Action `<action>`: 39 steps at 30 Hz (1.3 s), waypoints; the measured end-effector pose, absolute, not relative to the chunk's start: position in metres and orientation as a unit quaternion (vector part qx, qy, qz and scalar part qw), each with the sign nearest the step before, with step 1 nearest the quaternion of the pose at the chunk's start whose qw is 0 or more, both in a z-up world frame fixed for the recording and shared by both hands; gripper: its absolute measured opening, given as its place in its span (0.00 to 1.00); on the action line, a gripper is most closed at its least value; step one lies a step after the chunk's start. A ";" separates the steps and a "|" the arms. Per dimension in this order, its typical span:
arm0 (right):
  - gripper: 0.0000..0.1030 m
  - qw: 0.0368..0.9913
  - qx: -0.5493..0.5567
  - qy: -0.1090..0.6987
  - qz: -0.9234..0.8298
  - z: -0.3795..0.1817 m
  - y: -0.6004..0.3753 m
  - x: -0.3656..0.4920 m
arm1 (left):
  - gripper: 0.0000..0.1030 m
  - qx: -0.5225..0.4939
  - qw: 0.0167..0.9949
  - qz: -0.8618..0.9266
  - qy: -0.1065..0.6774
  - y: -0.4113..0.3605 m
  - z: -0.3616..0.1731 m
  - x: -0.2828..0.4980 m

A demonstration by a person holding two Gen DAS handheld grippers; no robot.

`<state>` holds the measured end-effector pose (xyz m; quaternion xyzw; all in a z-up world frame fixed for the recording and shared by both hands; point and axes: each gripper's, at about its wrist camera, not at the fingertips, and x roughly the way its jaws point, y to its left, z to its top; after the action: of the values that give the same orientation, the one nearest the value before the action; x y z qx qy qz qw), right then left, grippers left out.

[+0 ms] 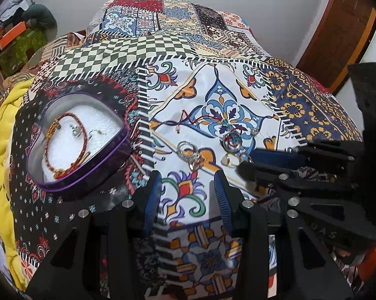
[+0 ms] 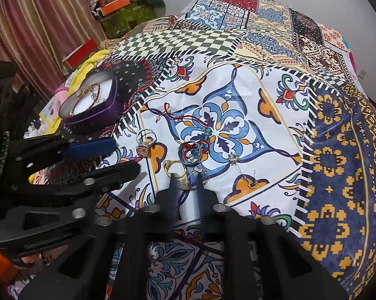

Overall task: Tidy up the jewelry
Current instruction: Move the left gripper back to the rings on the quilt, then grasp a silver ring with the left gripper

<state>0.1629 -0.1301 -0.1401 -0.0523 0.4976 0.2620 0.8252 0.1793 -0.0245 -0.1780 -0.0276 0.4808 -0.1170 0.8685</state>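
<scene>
A purple heart-shaped tin (image 1: 88,182) (image 2: 108,115) lies open on the patterned cloth. A red bead bracelet (image 1: 63,145) rests on its white foam. Loose on the cloth are a silver ring with a pink stone (image 1: 191,157) (image 2: 144,145), a red thread bracelet with blue beads (image 1: 229,137) (image 2: 191,150) and gold rings (image 1: 231,161). My right gripper (image 2: 186,178) (image 1: 247,161) has its fingers drawn in around one gold ring (image 2: 185,183) on the cloth. My left gripper (image 1: 188,187) (image 2: 124,157) hangs open and holds nothing, between the tin and the rings.
The patchwork cloth (image 2: 325,150) covers a raised, rounded surface. Small earrings (image 2: 231,158) lie right of the rings. A yellow blanket (image 1: 5,130) bunches at the left edge. Boxes and clutter (image 2: 118,7) stand behind, and a wooden door (image 1: 337,30) is at the far right.
</scene>
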 end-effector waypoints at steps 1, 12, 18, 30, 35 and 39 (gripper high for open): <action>0.08 0.827 -0.048 0.496 0.261 -0.138 -0.132 0.164 | 0.41 -0.029 0.868 -0.118 0.481 -0.026 -0.178 0.181; 0.09 0.842 -0.061 0.475 0.246 -0.123 -0.147 0.156 | 0.10 -0.020 0.871 -0.106 0.479 -0.033 -0.186 0.198; 0.30 0.828 -0.065 0.500 0.247 -0.132 -0.148 0.158 | 0.10 -0.019 0.873 -0.112 0.475 -0.032 -0.185 0.193; 0.23 0.822 -0.039 0.515 0.242 -0.148 -0.148 0.178 | 0.10 -0.030 0.878 -0.113 0.463 -0.023 -0.176 0.179; 0.23 0.831 -0.034 0.502 0.236 -0.138 -0.151 0.174 | 0.10 -0.036 0.887 -0.100 0.450 -0.015 -0.163 0.173; 0.23 0.843 -0.034 0.484 0.233 -0.120 -0.151 0.170 | 0.10 -0.040 0.895 -0.094 0.434 -0.009 -0.146 0.167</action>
<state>0.1695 -0.1510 -0.1204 -0.0342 0.4838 0.2329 0.8429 0.1668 -0.0086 -0.1464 -0.0400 0.4337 -0.0936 0.8953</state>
